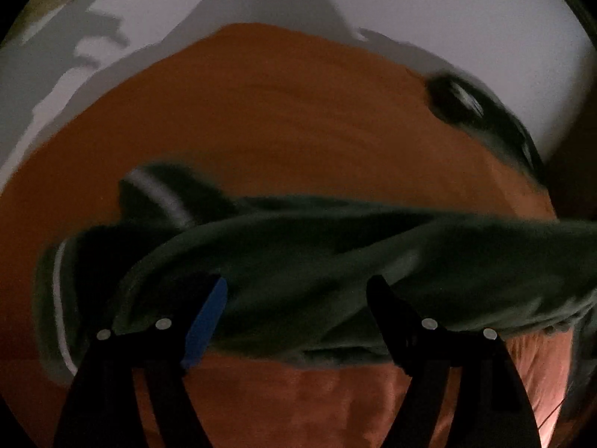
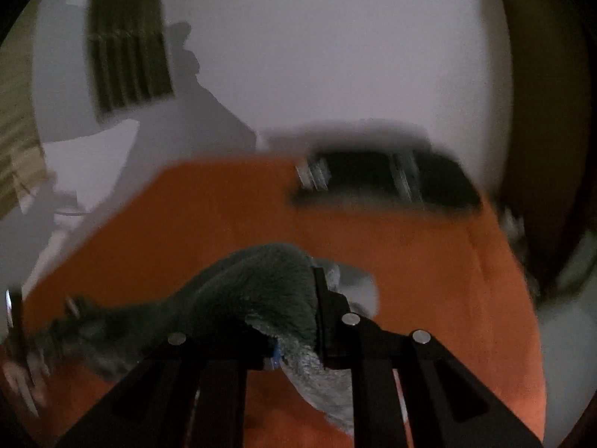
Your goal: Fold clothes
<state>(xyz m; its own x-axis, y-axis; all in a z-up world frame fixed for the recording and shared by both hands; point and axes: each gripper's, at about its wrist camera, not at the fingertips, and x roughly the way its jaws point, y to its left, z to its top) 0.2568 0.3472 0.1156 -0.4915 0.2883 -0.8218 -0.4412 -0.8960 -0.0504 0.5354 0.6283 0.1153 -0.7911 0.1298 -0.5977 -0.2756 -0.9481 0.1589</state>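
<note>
A dark green garment [image 1: 335,261] with white stripes stretches across the orange cover [image 1: 261,112], blurred by motion. My left gripper [image 1: 298,298] stands open, its fingers wide apart, with the cloth lying between and beyond them; its blue pad [image 1: 209,310] shows on the left finger. In the right wrist view the same garment [image 2: 257,291] bunches up over my right gripper [image 2: 298,336], which is shut on a fold of it. The cloth's paler inner side [image 2: 309,366] hangs below the fingers. The right gripper's left finger is mostly hidden under the fabric.
A folded dark garment with white stripes [image 2: 384,183] lies at the far right of the orange cover [image 2: 224,216]; it also shows as a dark folded shape [image 1: 466,104]. A pale wall [image 2: 335,56] with a dark vent [image 2: 127,44] stands behind.
</note>
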